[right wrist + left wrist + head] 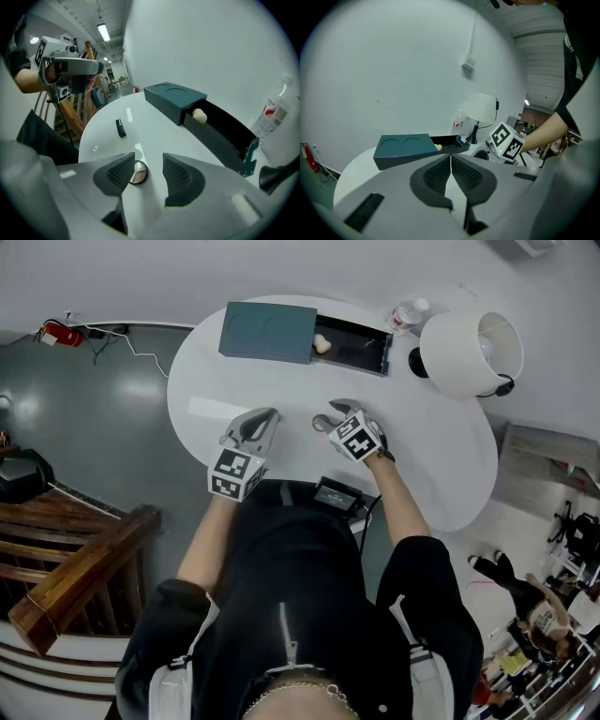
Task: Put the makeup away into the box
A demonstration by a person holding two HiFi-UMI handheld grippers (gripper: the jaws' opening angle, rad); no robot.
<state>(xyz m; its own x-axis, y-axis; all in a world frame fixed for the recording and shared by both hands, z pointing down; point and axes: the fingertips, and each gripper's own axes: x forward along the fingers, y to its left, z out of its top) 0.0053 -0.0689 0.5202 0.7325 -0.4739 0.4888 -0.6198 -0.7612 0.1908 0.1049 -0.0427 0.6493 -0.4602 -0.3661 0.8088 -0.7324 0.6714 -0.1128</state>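
Note:
A dark teal box (268, 331) stands at the table's far side with its black drawer (354, 343) pulled out to the right. A beige sponge (322, 344) lies in the drawer. In the right gripper view, a small round compact (137, 173) lies on the table between the jaws of my right gripper (149, 171), close to the left pad. Those jaws stand open. A small black stick (120, 127) lies farther out on the table. My left gripper (451, 171) is shut and empty, hovering beside the right gripper (330, 414) over the table's near half.
A white lamp (469, 351) and a water bottle (408, 315) stand at the table's far right, beside the drawer's end. A black device (337, 493) sits at the near table edge (281, 481). A wooden stair rail (84, 568) is at lower left.

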